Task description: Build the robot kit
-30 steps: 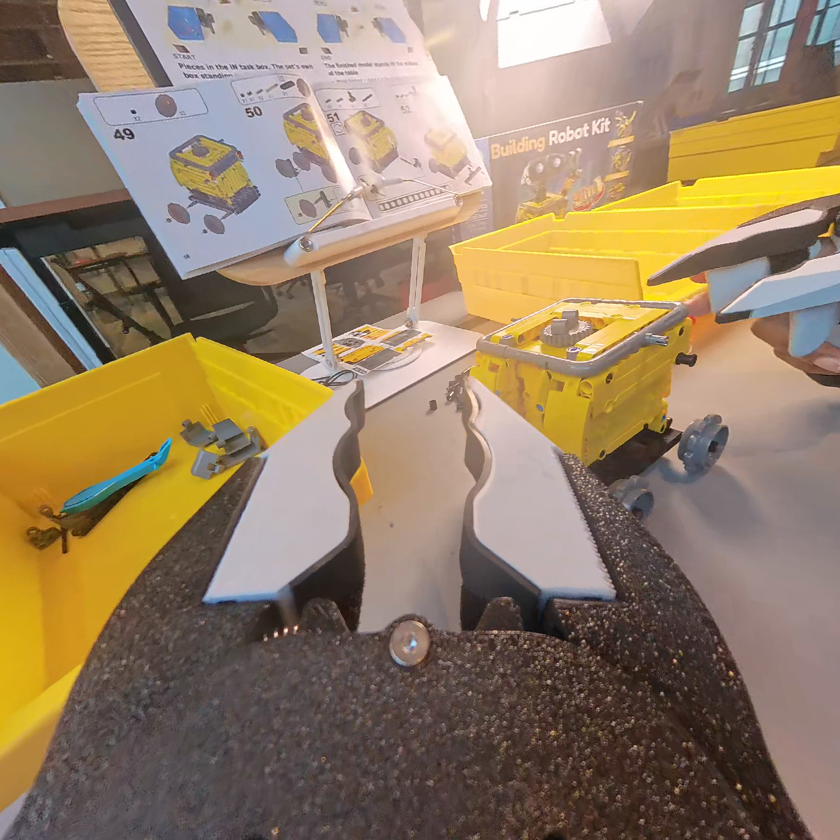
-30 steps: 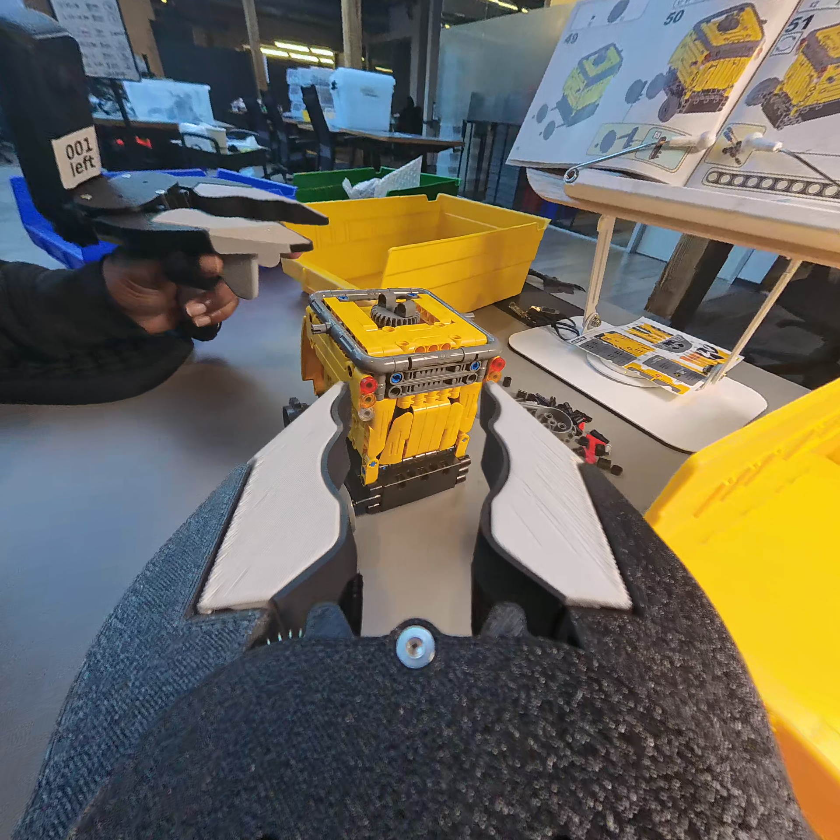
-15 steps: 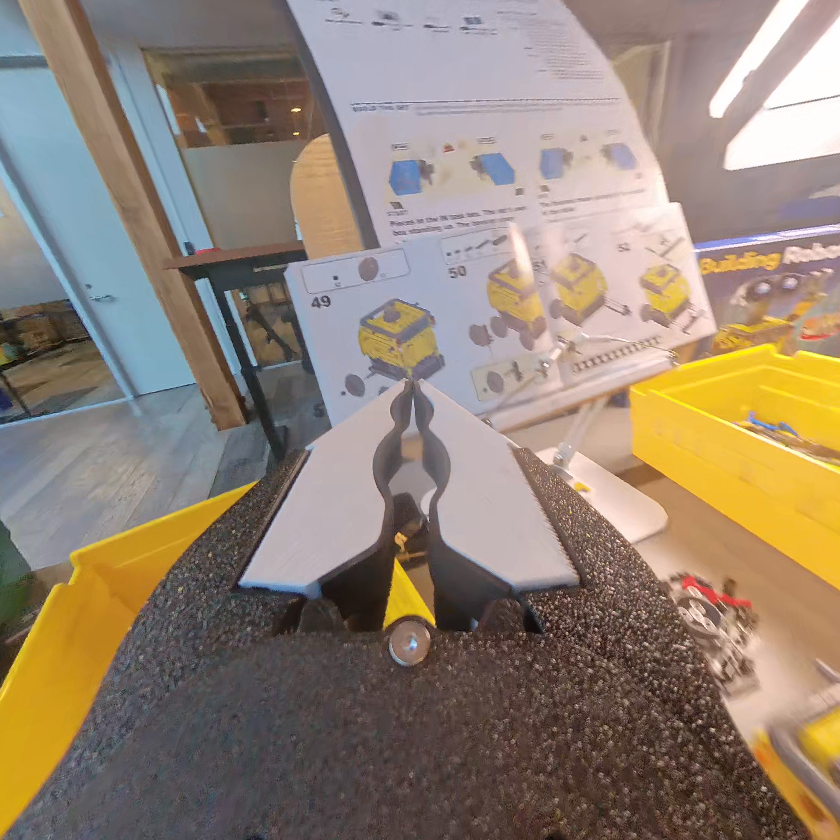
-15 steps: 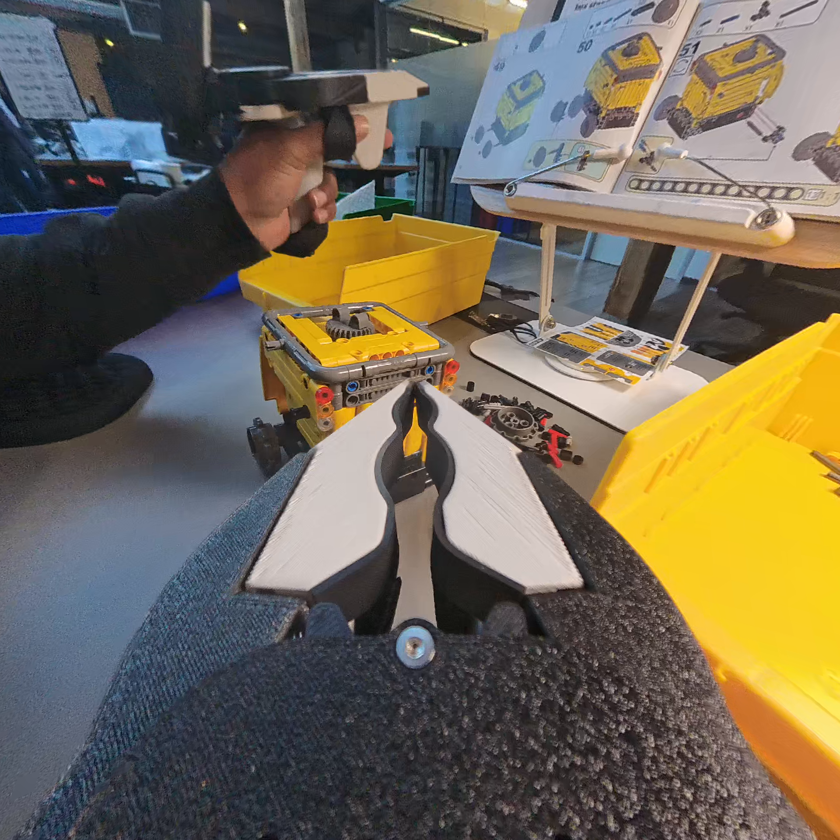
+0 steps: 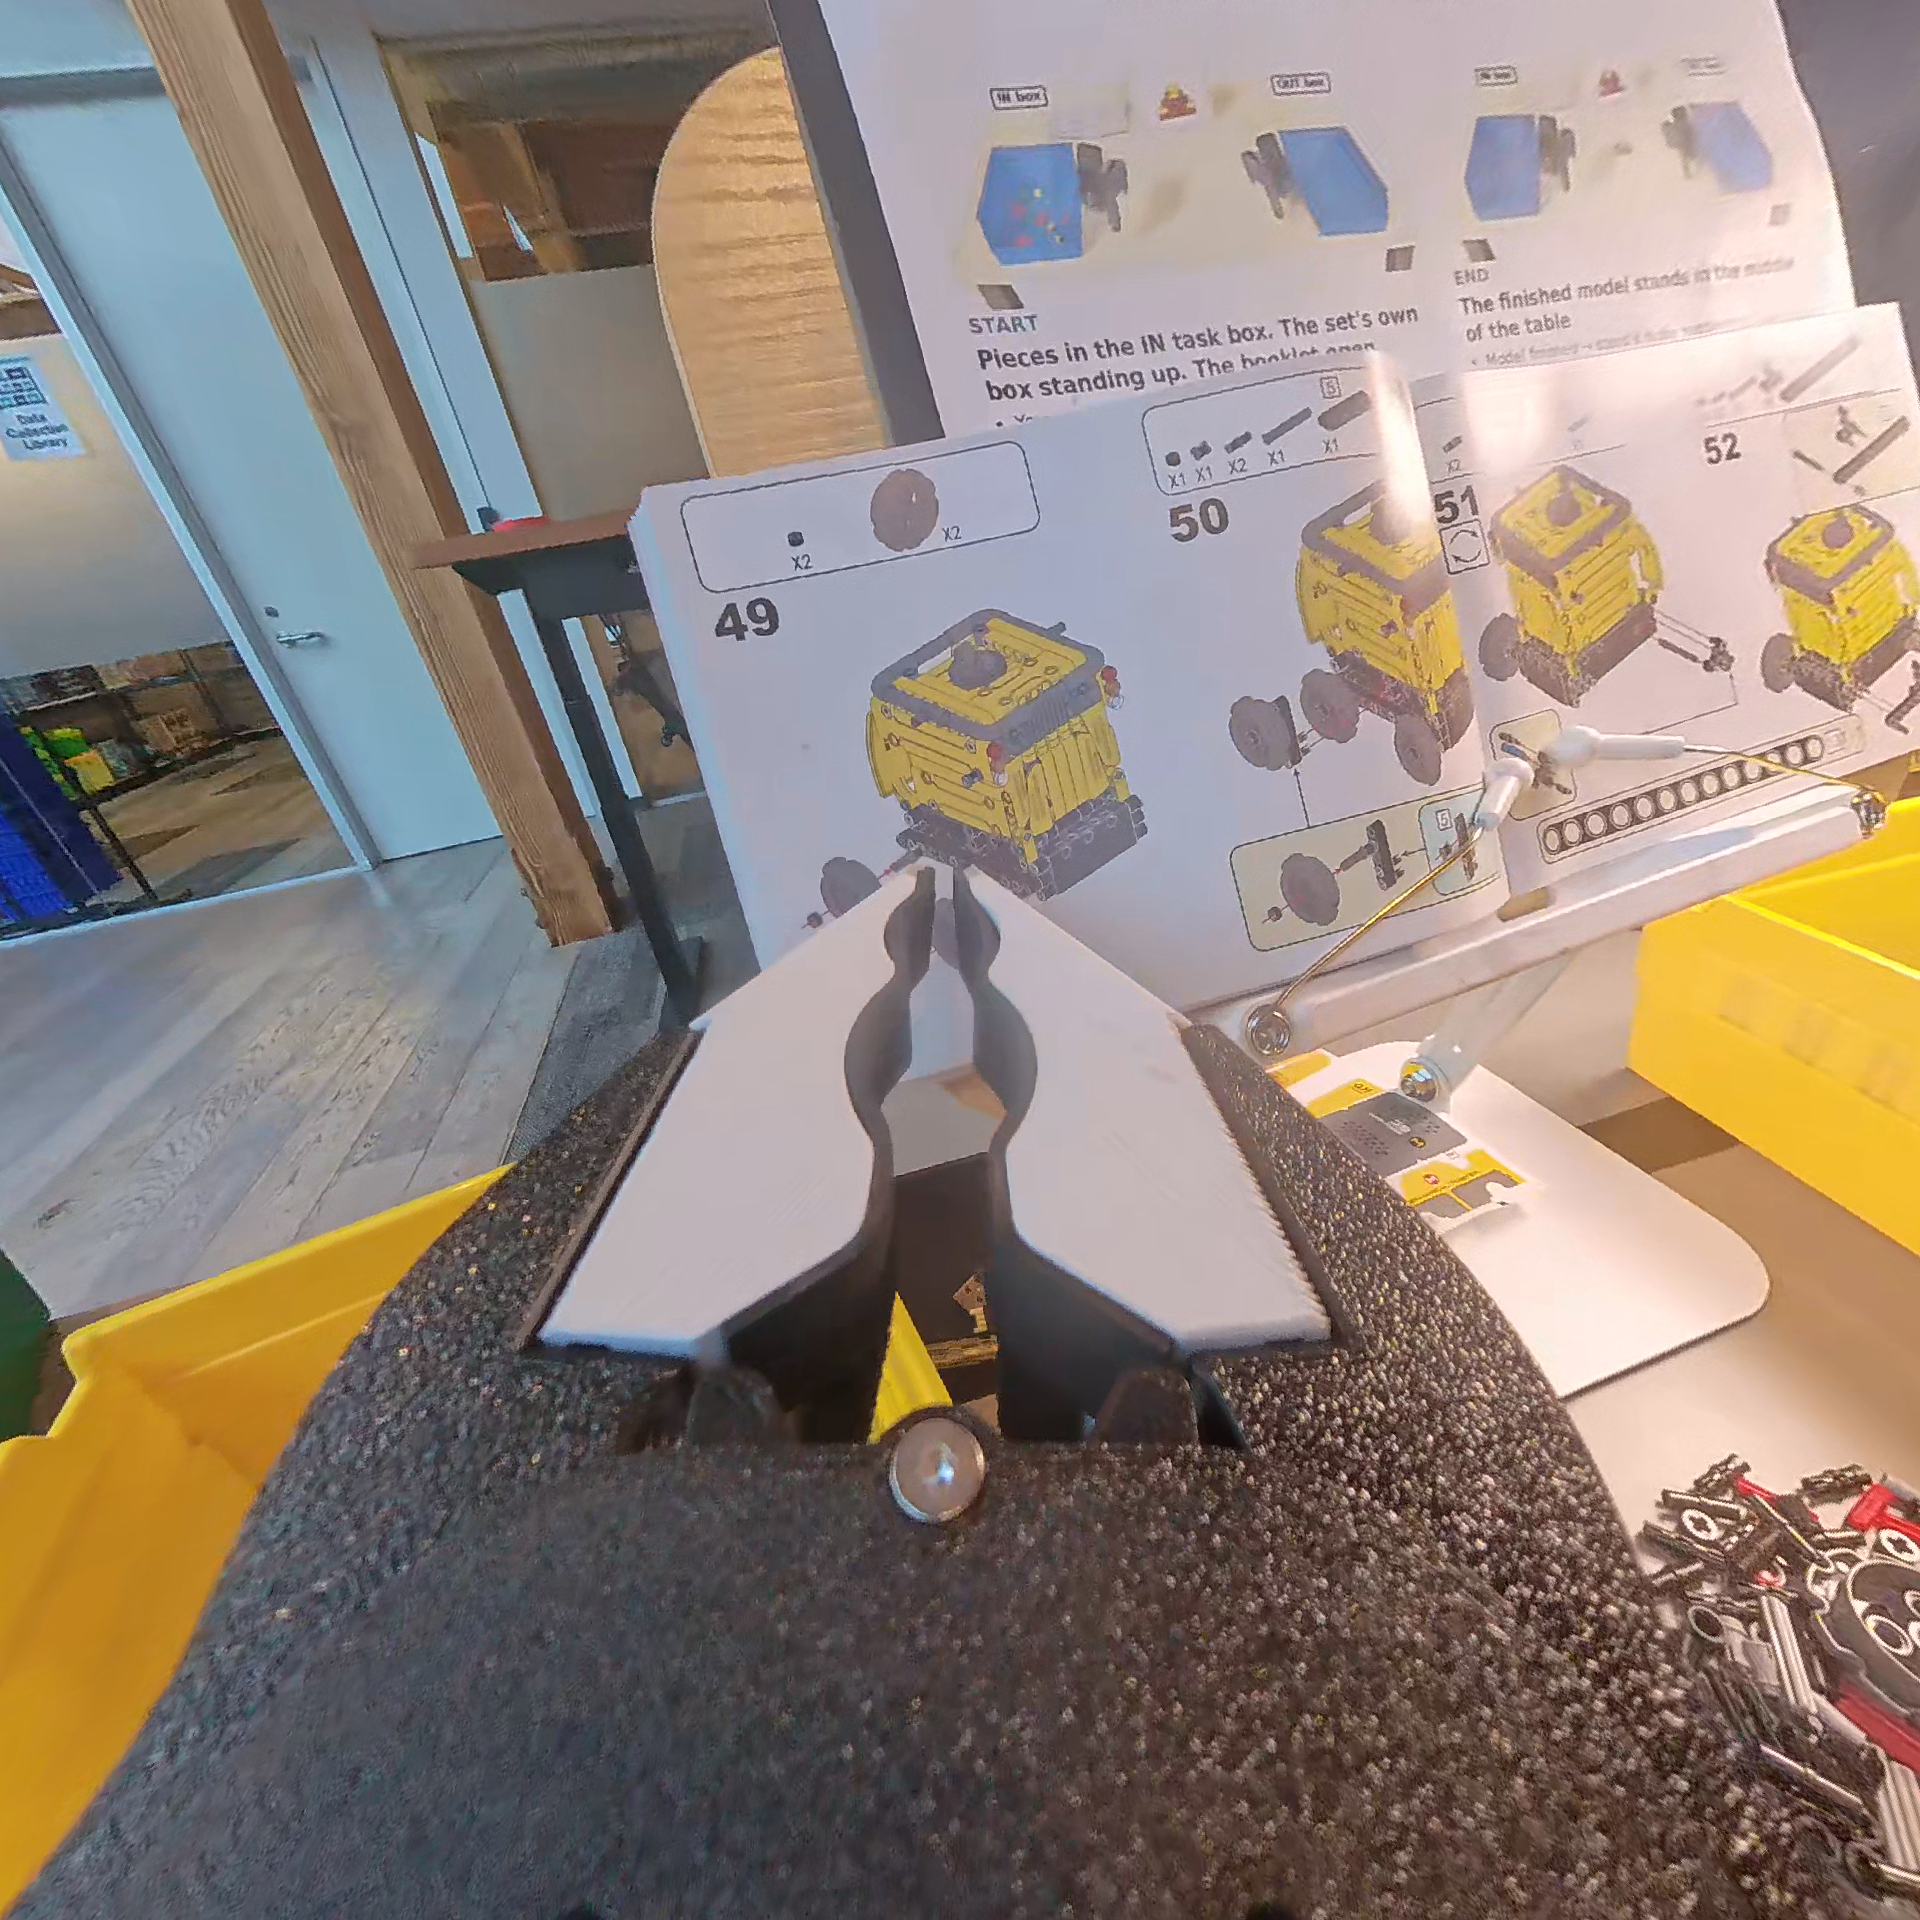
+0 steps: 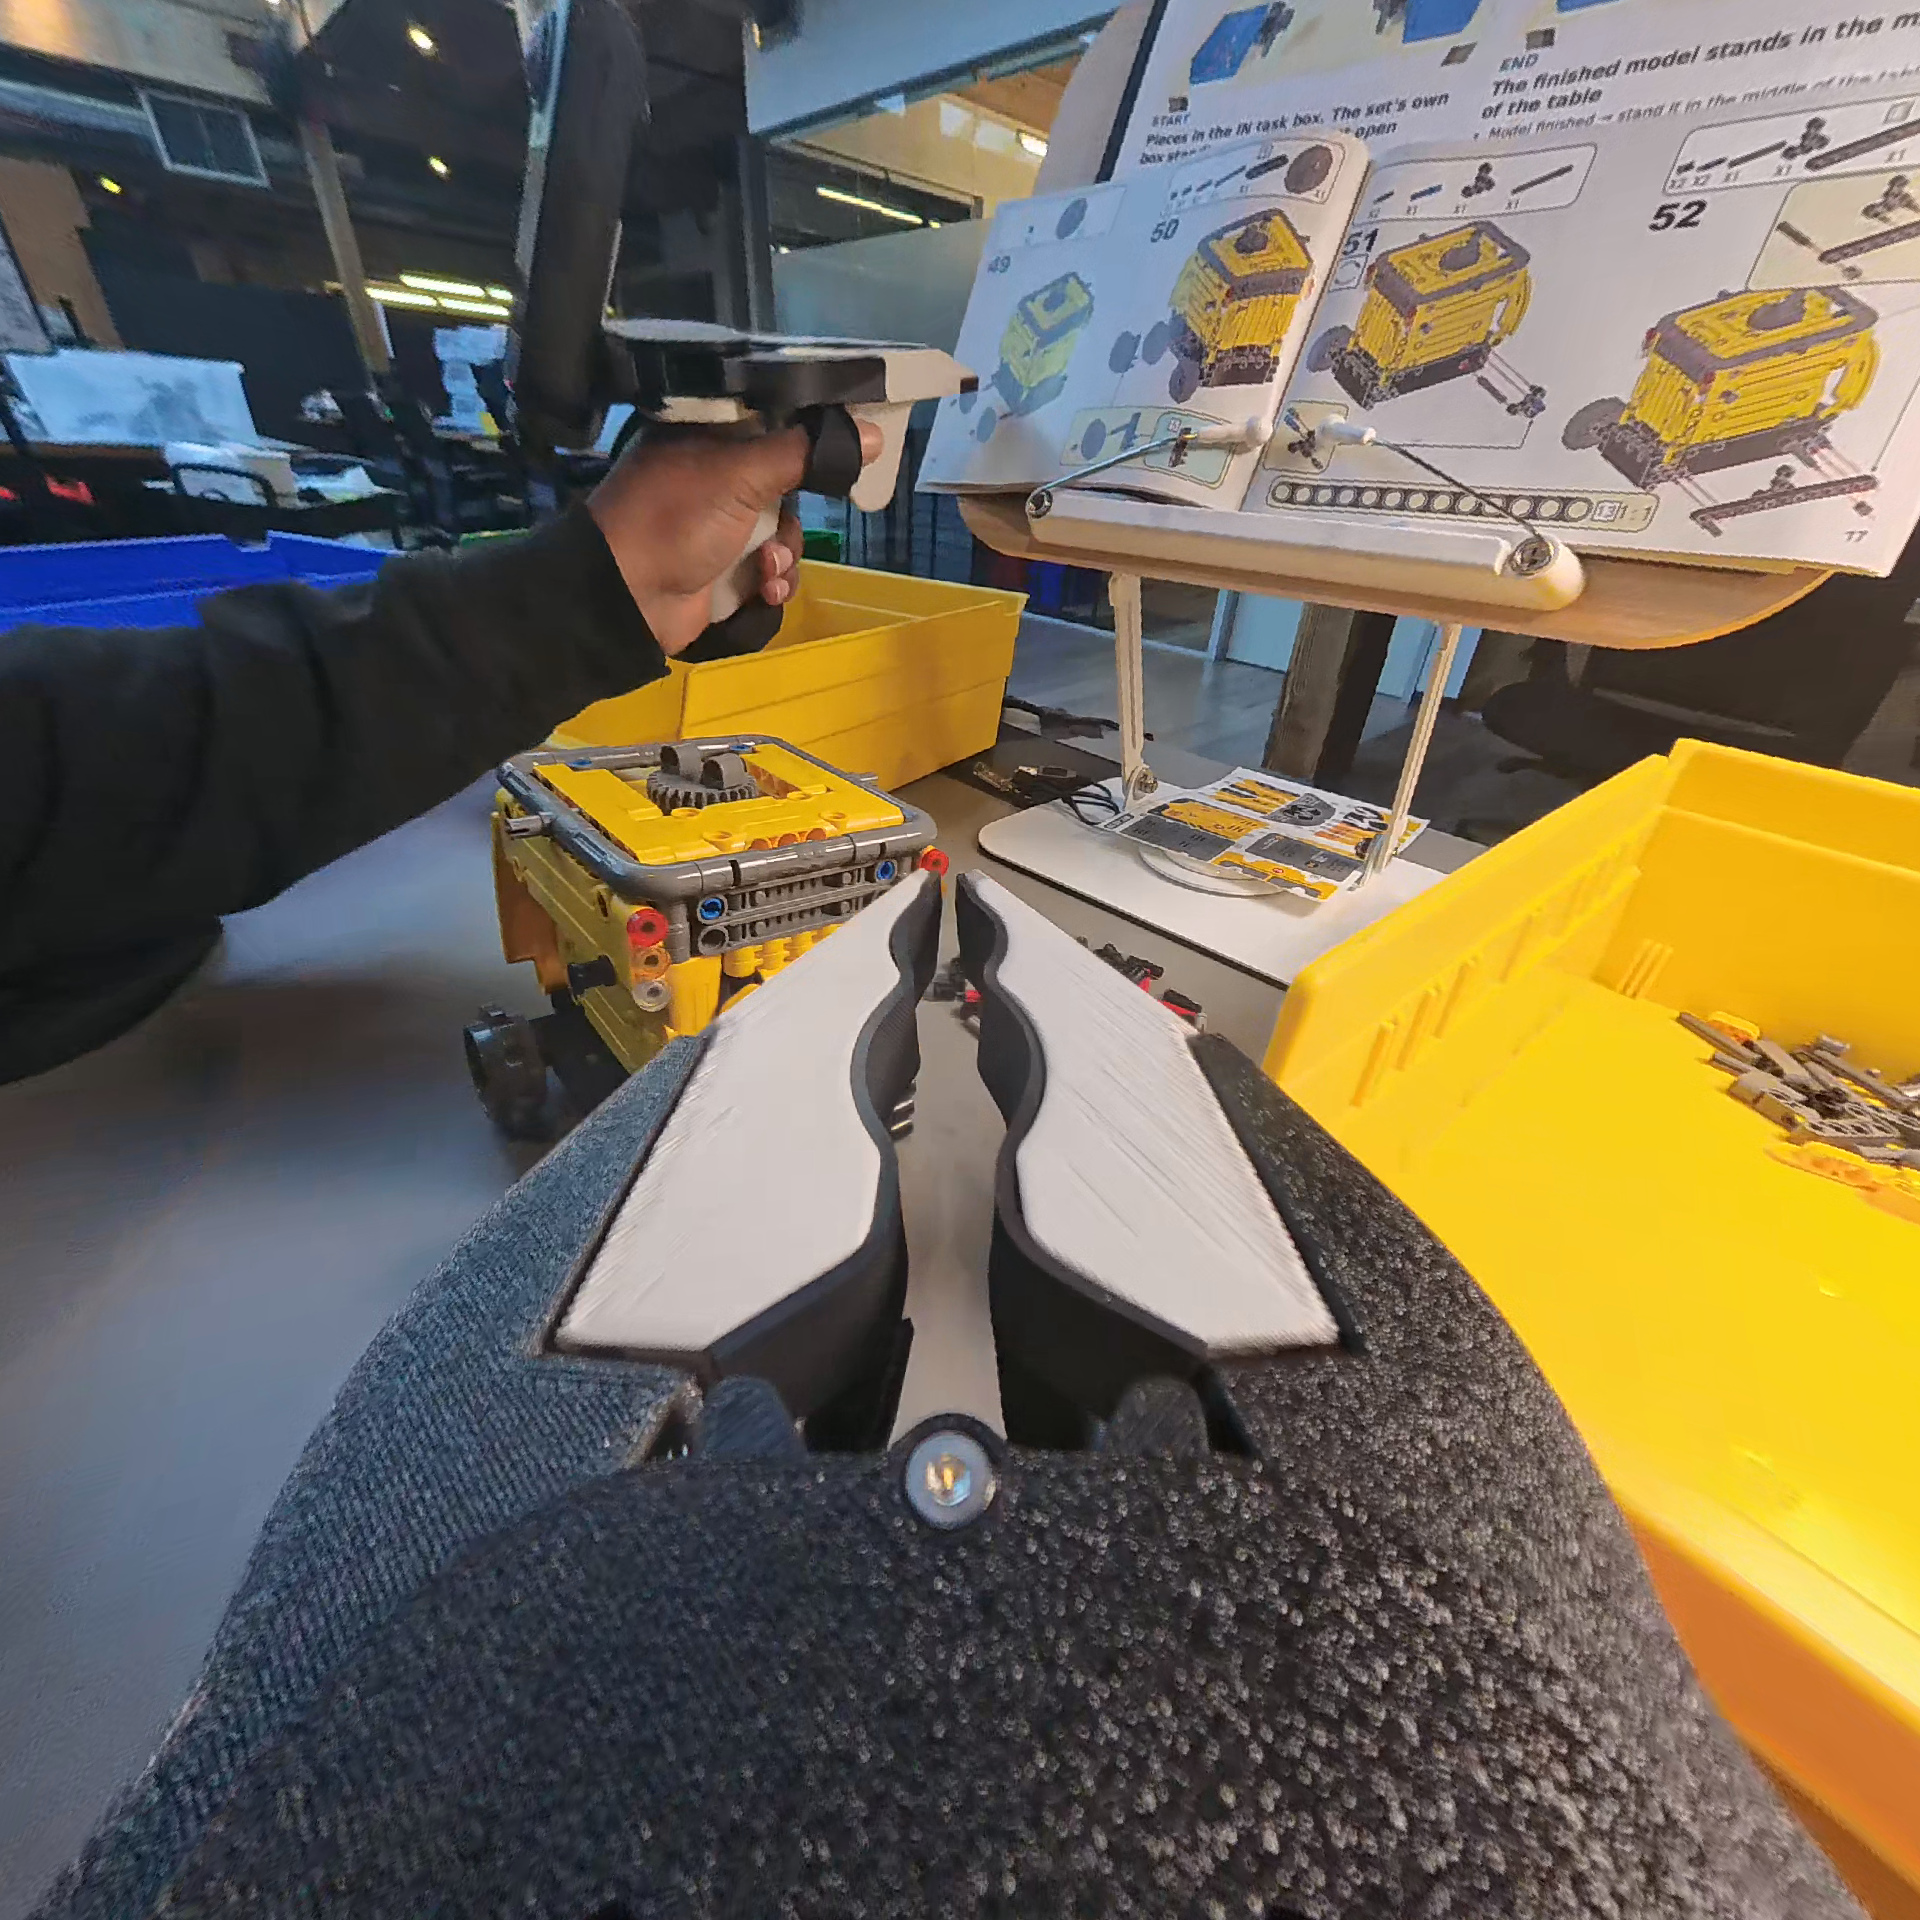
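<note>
Entry, near to far: my right tongs, drawn in to a sliver at the tips and gripping nothing, low over the grey desk; just left of their tips, the yellow brick-built vehicle body, upright on the desk, grey frame round its top, a grey gear standing proud in the middle, a black wheel at its near lower corner; it touches neither pair of tongs. Handling, as I judge it: light, rigid plastic with smooth faces, held by press-fit alone, so pins, gear and wheels could pop off under a pinch; I would take it across the two flat yellow side walls below the grey frame, never by the gear or a wheel. To my right, a yellow bin with small grey pieces in its far corner. Between body and bin, a scatter of black and red loose parts. My left tongs, likewise closed to a narrow gap and empty, are raised in a person's hand above a second yellow bin, tips pointed at the left page of the open instruction booklet; near it, contact I cannot tell. The booklet rests clipped on a white stand, a sticker sheet on its base. Behind, a printed sheet
</note>
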